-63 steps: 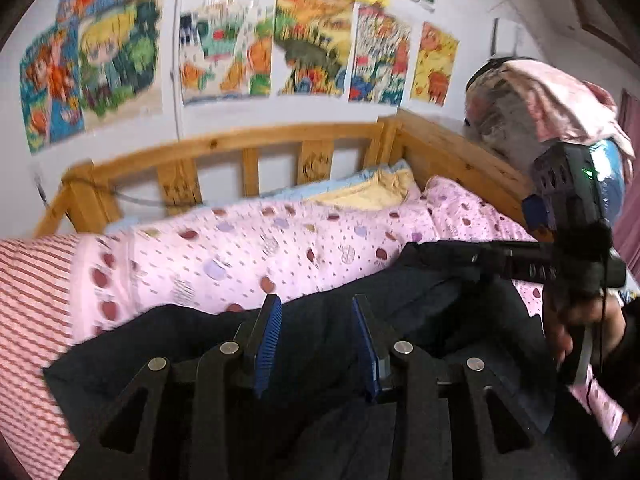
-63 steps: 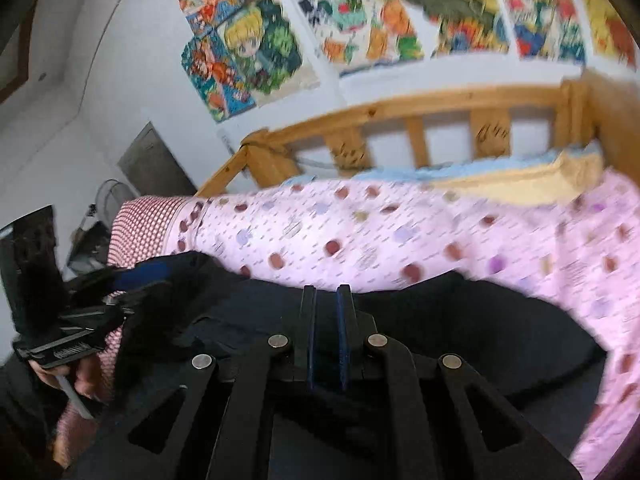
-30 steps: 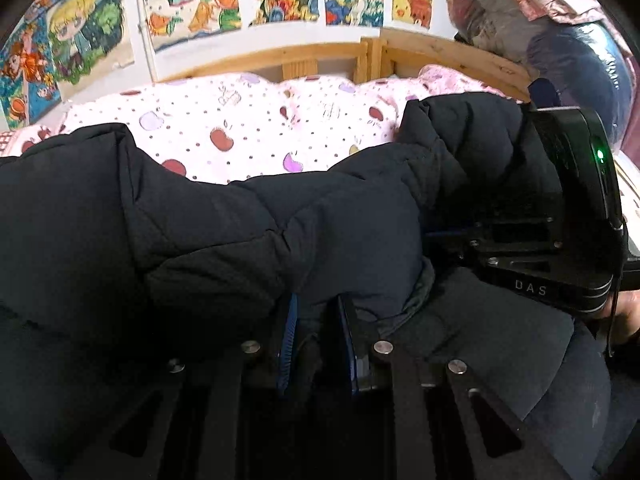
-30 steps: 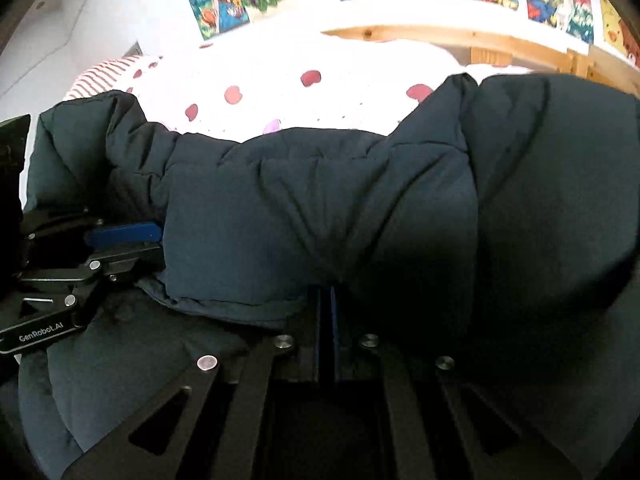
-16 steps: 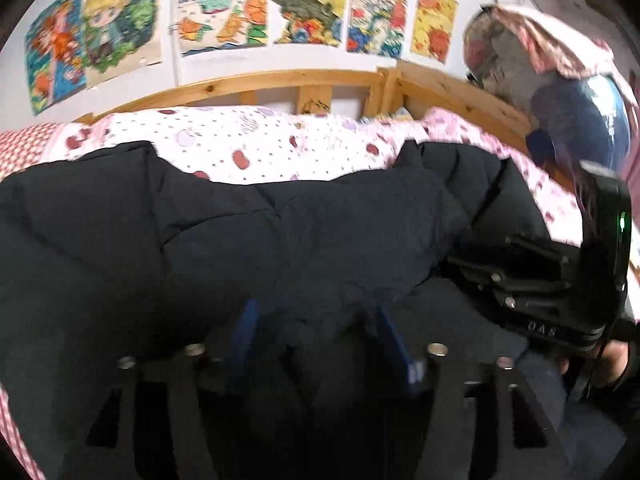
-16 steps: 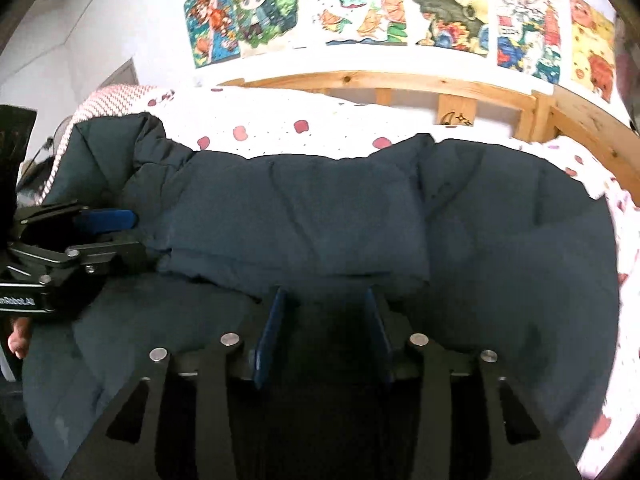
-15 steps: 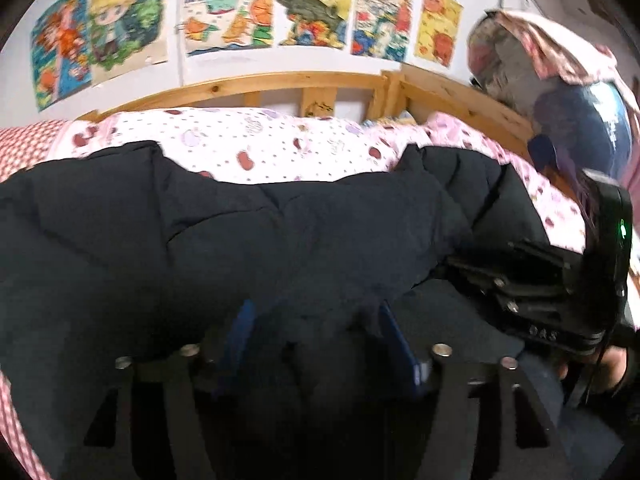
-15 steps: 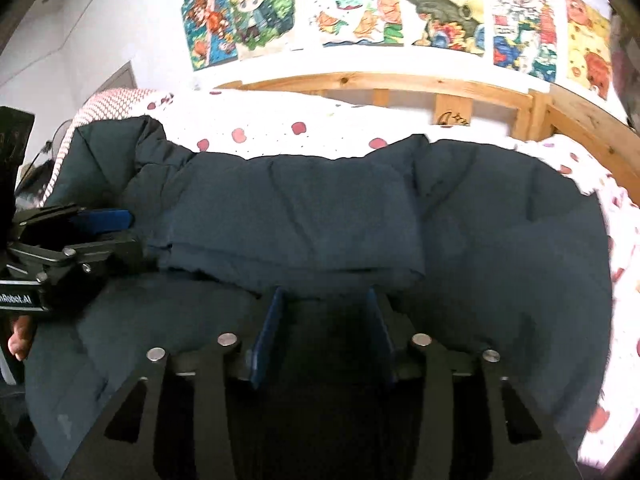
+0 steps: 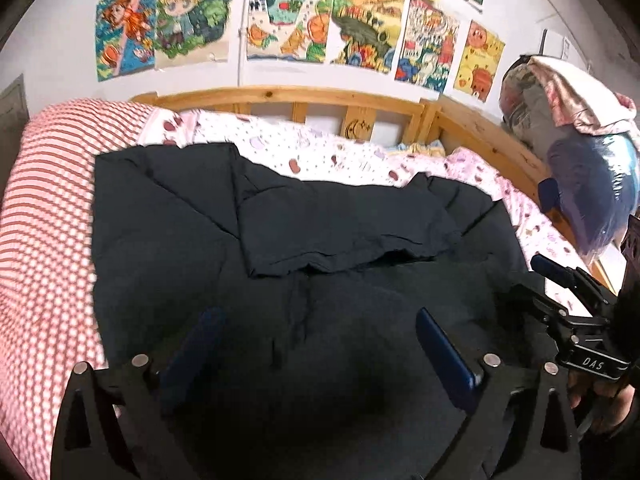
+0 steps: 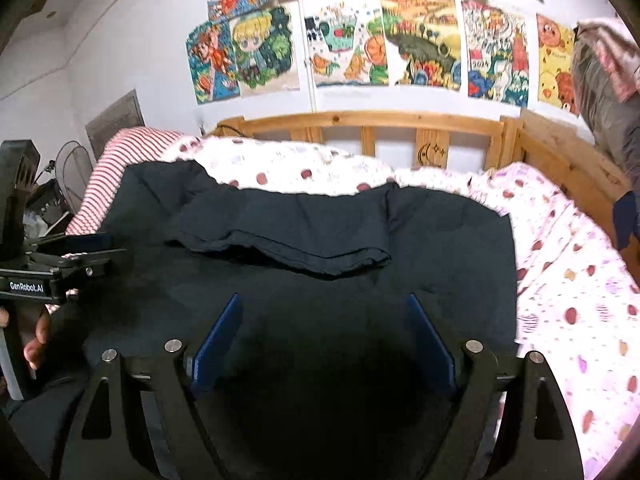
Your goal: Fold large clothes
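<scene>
The bed (image 9: 48, 208) fills most of what I see, its pink spotted cover (image 10: 568, 280) on my right and a red-and-white striped quilt (image 9: 44, 184) on my left, with a wooden headboard (image 10: 360, 120) at the far side. On the wall above hang cartoon posters (image 10: 344, 48) in a row; any writing on them is too small for me to read.

The dark padded jacket (image 9: 168, 232) lies spread across the bed in front of me, and one part of it, a folded flap (image 10: 288, 236), is turned over onto the rest. A pile of bagged bedding (image 9: 576, 152) sits past the bed's right rail.

My left claw (image 9: 316, 344) hangs over the near part of the jacket, its blue pads spread wide and holding nothing. My right claw (image 10: 324, 332) is likewise wide apart and empty above the jacket. On the left claw's body, seen from the right camera, I read "GenRobot.AI". On the right claw's body, seen from the left camera, I read "DAS".
</scene>
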`<state>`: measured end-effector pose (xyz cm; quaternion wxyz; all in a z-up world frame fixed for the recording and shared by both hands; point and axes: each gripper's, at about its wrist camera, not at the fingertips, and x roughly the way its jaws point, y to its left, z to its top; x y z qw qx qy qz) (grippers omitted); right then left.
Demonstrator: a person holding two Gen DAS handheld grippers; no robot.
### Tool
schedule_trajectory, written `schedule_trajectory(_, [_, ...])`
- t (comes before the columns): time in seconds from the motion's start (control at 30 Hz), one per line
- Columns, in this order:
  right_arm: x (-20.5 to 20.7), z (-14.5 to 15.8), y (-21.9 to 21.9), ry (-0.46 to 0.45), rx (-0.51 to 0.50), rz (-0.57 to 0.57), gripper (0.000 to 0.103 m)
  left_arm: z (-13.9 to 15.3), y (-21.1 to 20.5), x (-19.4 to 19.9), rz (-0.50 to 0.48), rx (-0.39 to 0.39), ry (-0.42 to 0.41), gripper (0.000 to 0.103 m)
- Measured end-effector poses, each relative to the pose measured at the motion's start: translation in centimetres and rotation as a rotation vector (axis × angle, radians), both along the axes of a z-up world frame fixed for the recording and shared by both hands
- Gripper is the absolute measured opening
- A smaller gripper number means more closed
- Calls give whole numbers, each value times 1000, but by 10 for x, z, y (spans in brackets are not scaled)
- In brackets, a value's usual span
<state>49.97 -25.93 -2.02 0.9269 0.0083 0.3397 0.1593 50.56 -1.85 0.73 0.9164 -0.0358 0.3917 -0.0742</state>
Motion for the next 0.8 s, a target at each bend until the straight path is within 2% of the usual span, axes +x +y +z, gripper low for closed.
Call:
schedule_trajectory(0.17, [-35, 31, -7, -48, 4, 2, 84, 24, -6, -37, -10, 11, -37, 103])
schedule_trajectory(0.3, [-61, 51, -8, -69, 8, -3, 85, 39, -17, -63, -51, 37, -34, 103])
schedule_trajectory(0.4, [-82, 65, -13, -86, 23, -16, 85, 52, -24, -85, -59, 59, -71, 103])
schedule_trajectory(0.63, [-129, 83, -25, -98, 38, -28, 86, 78, -26, -137, -76, 27, -119, 103])
schedule_trajectory(0.8, [-166, 92, -35, -98, 60, -38, 86, 85, -31, -173, -101, 39, -144, 103])
